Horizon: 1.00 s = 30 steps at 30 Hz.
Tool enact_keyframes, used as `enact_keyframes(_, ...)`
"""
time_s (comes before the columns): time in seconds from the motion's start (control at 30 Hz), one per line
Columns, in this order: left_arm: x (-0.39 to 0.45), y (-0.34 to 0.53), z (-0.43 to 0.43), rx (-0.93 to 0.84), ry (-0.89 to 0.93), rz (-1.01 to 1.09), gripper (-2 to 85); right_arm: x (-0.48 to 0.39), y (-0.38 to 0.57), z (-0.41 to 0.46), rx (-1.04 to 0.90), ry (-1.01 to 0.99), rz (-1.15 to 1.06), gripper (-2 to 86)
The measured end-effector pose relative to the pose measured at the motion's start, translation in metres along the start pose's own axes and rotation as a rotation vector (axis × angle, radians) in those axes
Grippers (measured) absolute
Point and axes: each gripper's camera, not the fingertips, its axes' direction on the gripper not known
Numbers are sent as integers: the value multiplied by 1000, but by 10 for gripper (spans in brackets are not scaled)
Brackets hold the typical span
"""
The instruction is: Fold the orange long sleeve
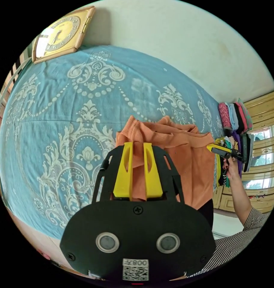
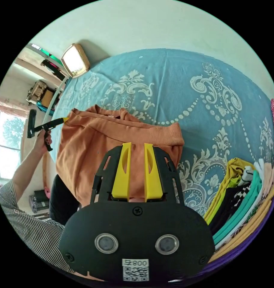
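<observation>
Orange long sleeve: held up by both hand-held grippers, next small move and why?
Probably lower it flat onto the blue bedspread. The left hand-held gripper and right hand-held gripper each pinch a top corner, and the orange long sleeve hangs bunched above the bed.

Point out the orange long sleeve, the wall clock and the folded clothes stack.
orange long sleeve point(image 2: 119, 141), right gripper view, on its front panel below the ribbed edge.
wall clock point(image 1: 60, 34), left gripper view, on its face.
folded clothes stack point(image 2: 242, 195), right gripper view, on the teal layer's edge.

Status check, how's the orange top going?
Left claw and right claw both shut on orange top, held up above the bed. Folded clothes pile alongside.
</observation>
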Motion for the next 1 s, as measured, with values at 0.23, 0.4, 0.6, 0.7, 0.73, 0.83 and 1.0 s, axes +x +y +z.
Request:
enact_keyframes(0.23,14,46,-37,87,204,34,31,-5,6,25,-86,-143,-43,10)
enact_keyframes(0.4,29,123,-62,-8,299,62,26,-16,51,16,-158,-290,-96,3)
enact_keyframes(0.6,11,213,-70,-122,374,-101,27,-48,109,10,-329,-437,-185,2)
enact_keyframes(0.7,7,223,-84,-70,377,-155,25,-49,135,10,-401,-452,-150,2)
enact_keyframes(0.73,8,221,-88,-54,368,-160,24,-47,140,8,-401,-448,-131,2)
enact_keyframes(0.83,13,203,-113,62,343,-161,21,-21,157,-10,-331,-527,22,3)
enact_keyframes(1.0,50,125,-115,161,334,-23,52,20,164,-60,24,-558,222,17)
